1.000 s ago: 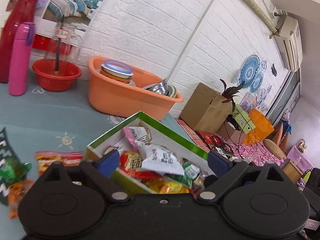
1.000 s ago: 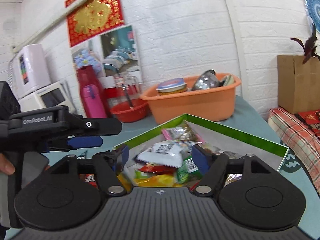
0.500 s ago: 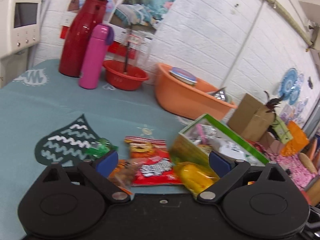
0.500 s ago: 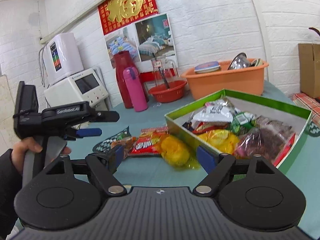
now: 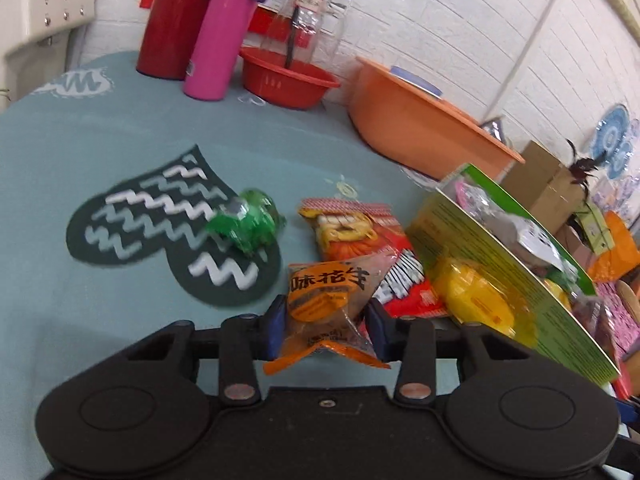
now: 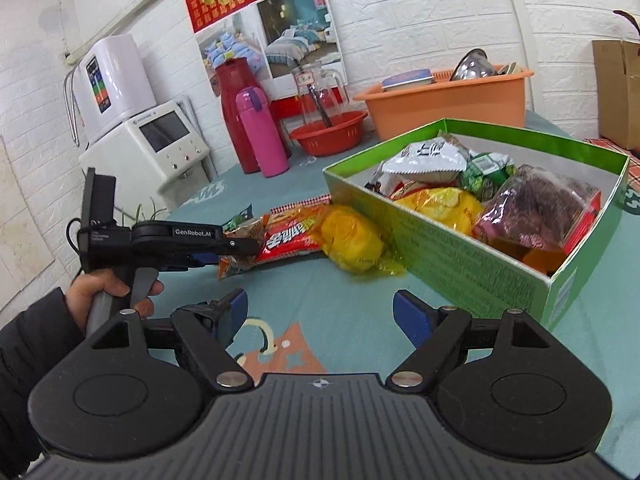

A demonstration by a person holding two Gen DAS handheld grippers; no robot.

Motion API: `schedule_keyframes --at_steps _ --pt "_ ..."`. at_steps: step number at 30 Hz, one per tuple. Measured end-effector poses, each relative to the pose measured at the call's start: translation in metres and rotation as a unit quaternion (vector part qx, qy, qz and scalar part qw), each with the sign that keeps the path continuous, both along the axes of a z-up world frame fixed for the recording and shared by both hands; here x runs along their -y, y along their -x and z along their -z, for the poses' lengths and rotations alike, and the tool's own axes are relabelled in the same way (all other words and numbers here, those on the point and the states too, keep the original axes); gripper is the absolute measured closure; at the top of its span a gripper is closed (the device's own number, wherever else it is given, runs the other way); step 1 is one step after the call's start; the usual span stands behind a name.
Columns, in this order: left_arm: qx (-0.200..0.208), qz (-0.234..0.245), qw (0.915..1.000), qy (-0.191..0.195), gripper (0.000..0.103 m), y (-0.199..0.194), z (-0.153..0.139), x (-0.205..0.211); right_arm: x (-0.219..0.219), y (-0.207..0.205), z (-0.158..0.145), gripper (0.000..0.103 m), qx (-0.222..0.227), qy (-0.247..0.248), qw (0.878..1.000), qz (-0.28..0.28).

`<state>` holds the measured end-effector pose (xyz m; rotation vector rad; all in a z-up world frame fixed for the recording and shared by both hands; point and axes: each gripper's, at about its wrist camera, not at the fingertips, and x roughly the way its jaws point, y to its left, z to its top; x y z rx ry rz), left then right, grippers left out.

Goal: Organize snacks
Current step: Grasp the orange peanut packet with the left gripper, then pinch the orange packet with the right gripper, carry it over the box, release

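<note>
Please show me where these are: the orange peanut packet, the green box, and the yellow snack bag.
orange peanut packet [image 5: 326, 300]: left wrist view, its printed front.
green box [image 6: 452, 252]: right wrist view, near side wall.
yellow snack bag [image 6: 352, 240]: right wrist view, its middle.

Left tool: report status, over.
Left tool shut on orange peanut packet. Right tool open, empty. Green box ahead; red packet, yellow packet between.
</note>
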<state>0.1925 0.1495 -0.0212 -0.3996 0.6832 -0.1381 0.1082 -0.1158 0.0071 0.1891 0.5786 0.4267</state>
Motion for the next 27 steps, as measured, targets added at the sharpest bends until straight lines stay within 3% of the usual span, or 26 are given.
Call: schedule_keyframes --at_steps 6,8,9,10,16,25,26,27 --pt "-0.007 0.067 0.9955 0.067 0.059 0.056 0.005 0.027 -0.009 0.006 0.015 0.0 -0.029 -0.009 0.999 -0.016" --pt "-0.008 0.076 0.9935 0.084 0.036 0.074 0.007 0.034 -0.014 0.011 0.021 0.0 -0.039 -0.006 0.999 -0.028" --pt "-0.004 0.076 0.9924 0.096 0.012 0.083 0.008 0.035 -0.017 0.014 0.023 0.0 -0.043 -0.005 0.998 -0.034" --pt "0.001 0.069 0.9917 0.108 0.0 0.091 0.008 0.034 -0.019 0.017 0.026 0.0 -0.048 -0.004 0.998 -0.038" --pt "0.005 0.036 0.9903 0.134 0.0 0.099 0.005 0.021 -0.037 0.018 0.031 0.0 -0.056 -0.003 0.997 -0.058" --pt "0.009 0.061 0.9892 0.133 0.001 0.093 0.005 0.03 -0.072 0.004 0.026 0.0 -0.017 0.044 0.996 -0.08" --pt "0.009 0.064 0.9894 0.13 0.005 0.09 0.005 0.032 -0.073 0.001 0.028 0.0 -0.019 0.048 0.996 -0.079" --pt "0.008 0.069 0.9896 0.126 0.029 0.087 0.006 0.035 -0.073 -0.002 0.029 0.002 -0.023 0.049 0.996 -0.077"
